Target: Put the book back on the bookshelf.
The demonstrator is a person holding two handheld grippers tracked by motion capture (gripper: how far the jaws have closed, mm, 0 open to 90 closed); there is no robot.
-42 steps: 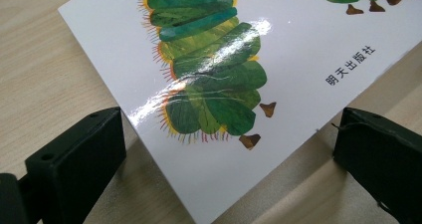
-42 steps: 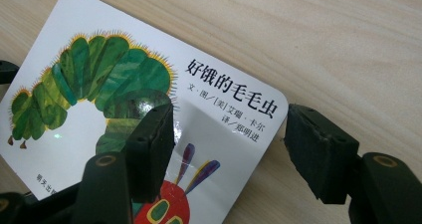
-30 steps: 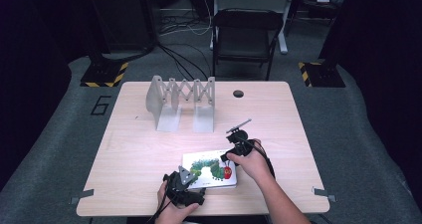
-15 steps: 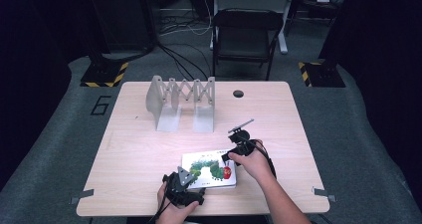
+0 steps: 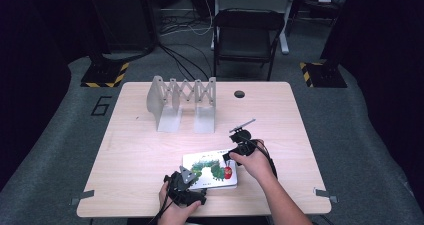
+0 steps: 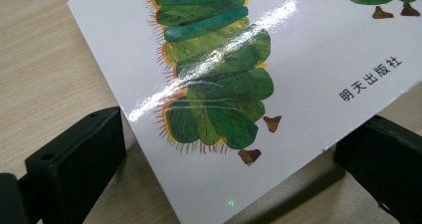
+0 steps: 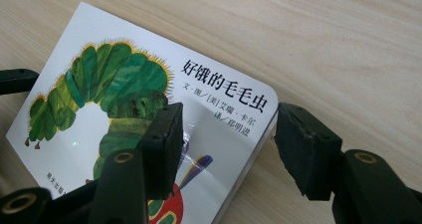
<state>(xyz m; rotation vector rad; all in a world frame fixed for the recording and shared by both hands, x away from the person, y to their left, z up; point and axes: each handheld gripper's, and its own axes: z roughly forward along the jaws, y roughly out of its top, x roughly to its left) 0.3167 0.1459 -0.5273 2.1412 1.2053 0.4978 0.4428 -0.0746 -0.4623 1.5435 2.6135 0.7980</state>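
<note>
On the table, the book's corner sits between the unclenched, closing right gripper.

From the book, your way toward twelve o'clock runs over bare table until the grey folding rack at about eleven blocks it; pass to its right, where a small dark hole sits flush. Nine o'clock and three o'clock lie open to the table's edges. Beyond the far edge a black chair stands.
</note>
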